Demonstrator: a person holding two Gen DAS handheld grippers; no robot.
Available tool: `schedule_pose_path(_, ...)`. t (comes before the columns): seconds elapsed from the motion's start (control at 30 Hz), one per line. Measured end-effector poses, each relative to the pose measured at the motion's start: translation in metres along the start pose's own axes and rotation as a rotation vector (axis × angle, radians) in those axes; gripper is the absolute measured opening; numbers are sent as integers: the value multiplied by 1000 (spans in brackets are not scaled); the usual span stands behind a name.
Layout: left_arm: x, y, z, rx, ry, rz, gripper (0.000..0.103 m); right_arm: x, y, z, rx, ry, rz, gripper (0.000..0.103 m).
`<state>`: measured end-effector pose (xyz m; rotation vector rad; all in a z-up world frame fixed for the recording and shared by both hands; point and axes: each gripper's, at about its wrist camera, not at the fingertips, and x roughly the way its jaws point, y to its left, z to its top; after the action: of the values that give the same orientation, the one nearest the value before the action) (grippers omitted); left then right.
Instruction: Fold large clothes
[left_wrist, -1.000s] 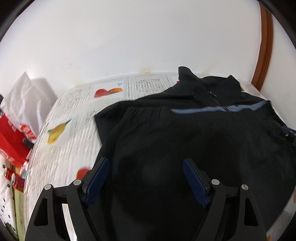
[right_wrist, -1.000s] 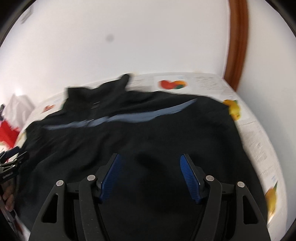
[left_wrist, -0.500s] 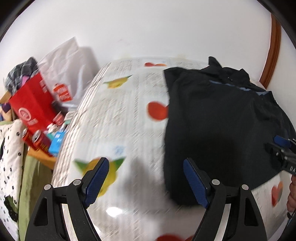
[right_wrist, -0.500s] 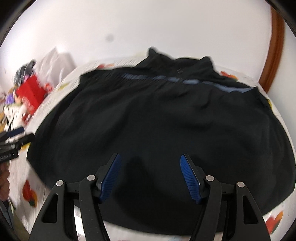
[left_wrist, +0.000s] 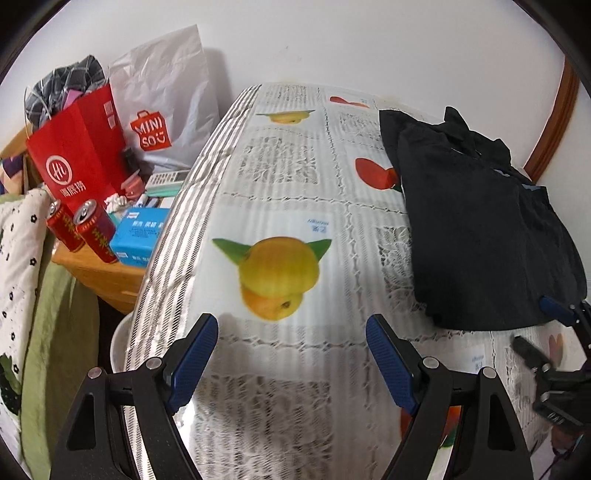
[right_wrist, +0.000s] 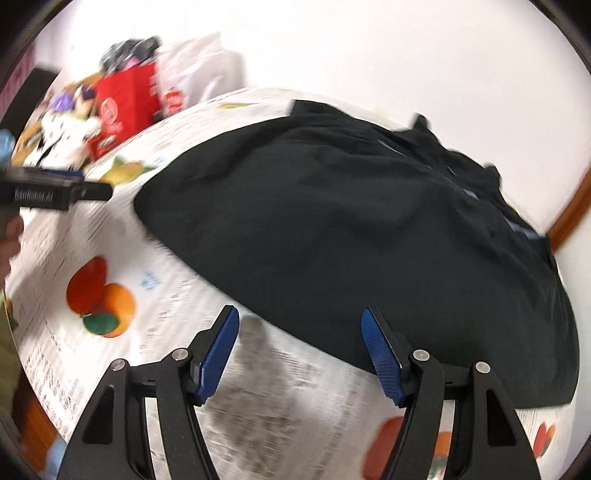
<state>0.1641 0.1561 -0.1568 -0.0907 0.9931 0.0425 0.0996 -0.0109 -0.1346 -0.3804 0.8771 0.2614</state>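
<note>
Cloth, print and plastic: surfaces around the two tools

Black garment (left_wrist: 480, 229): matt woven cloth, soft creases, lying ahead and right of the left tool (left_wrist: 291, 363), just ahead of the right tool (right_wrist: 300, 349). Worktop (left_wrist: 280, 192) cover: glossy, ribbed sheet with newsprint and fruit pattern, catching a glare between the left tool's fingers. Tool fingers: matt black plastic frames, silvery metal rivets, blue pads (left_wrist: 194, 358) with fine dotted grip texture. Left of the left tool: red paper bag (left_wrist: 79, 147), smooth; white plastic bag (left_wrist: 173, 92), crinkled; two red cans (left_wrist: 83, 230), shiny metal tops; wooden stand (left_wrist: 107, 277), smooth amber finish.
</note>
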Motion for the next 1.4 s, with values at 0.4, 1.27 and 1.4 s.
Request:
schedule_pose_path(0.4,0,5,3,-24,13,-68,81,18,63,36,-192,-69,49,68)
schedule_pose_path(1.27,-28,-114,19,113,-142,-212,81,-88,-169,46,500,-428,11,3)
schedule_pose_path(1.4,-27,-158,20,156,-161,-238,81,-89,-214,11,665,-464,4,3)
